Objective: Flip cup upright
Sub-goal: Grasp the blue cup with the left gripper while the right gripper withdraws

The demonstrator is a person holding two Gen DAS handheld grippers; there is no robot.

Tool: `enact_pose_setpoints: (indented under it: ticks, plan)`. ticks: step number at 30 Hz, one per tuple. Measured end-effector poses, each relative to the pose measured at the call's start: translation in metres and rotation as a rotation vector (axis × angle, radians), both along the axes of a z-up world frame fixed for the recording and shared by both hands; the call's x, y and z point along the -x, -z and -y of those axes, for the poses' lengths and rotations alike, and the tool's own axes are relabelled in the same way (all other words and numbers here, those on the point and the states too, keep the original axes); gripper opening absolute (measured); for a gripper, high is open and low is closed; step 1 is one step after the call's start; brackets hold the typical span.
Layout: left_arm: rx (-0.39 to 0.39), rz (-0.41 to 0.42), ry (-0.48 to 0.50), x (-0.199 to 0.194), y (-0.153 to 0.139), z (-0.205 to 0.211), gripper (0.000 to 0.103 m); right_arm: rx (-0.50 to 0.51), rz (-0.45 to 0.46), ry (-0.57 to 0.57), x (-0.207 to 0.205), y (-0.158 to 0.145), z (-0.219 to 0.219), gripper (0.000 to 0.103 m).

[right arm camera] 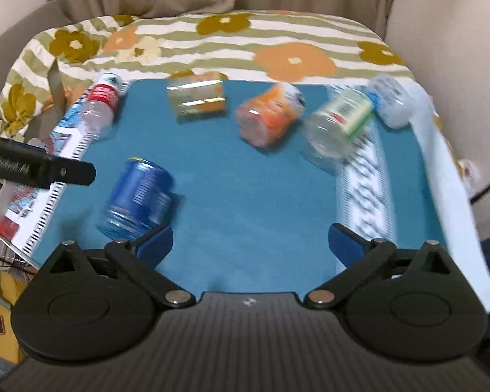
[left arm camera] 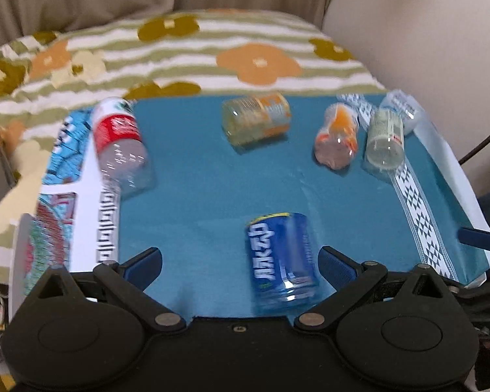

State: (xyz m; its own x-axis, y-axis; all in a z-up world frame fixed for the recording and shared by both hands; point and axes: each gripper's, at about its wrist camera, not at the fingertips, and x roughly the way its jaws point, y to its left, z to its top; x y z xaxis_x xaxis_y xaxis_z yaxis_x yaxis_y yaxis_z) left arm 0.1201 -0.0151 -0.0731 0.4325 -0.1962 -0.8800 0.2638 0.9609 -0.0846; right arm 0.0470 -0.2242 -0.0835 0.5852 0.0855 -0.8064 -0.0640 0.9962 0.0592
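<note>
Several clear plastic cups lie on their sides on a blue mat (left arm camera: 205, 202). A blue-labelled cup (left arm camera: 282, 258) lies nearest, between the open fingers of my left gripper (left arm camera: 240, 263) but not gripped; it also shows in the right wrist view (right arm camera: 137, 196). A red-labelled cup (left arm camera: 121, 143) lies at the left, a yellow-orange one (left arm camera: 256, 119) at the back, an orange one (left arm camera: 336, 135) and a green-white one (left arm camera: 385, 140) at the right. My right gripper (right arm camera: 250, 243) is open and empty over the mat's front.
A flowered, striped blanket (left arm camera: 212, 52) covers the surface behind the mat. Patterned paper strips (left arm camera: 418, 202) edge the mat on both sides. A pale blue-white cup (right arm camera: 390, 101) lies at the far right corner. My left gripper's black body (right arm camera: 39, 165) shows at the left.
</note>
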Motion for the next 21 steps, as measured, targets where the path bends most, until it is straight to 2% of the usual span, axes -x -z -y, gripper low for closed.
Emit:
enact_pose_setpoints:
  ticks: [5,12,15,17,21]
  plan:
    - [-0.029,-0.079,-0.006,-0.021,0.008,0.027,0.103,-0.03,-0.029,0.027,0.005,0.009,0.038,0.103]
    - [-0.055,-0.246,-0.004,-0.053,0.035,0.061,0.102,-0.113,-0.07,0.024,-0.005,0.029,0.076,0.103]
    - [-0.059,-0.312,-0.013,-0.064,0.049,0.07,0.1,-0.14,-0.086,0.024,-0.009,0.037,0.086,0.103]
    - [-0.064,-0.345,-0.018,-0.071,0.057,0.076,0.094,-0.156,-0.094,0.026,-0.012,0.042,0.092,0.103]
    - [-0.085,-0.392,-0.029,-0.08,0.07,0.081,0.092,-0.173,-0.107,0.033,-0.019,0.05,0.105,0.103]
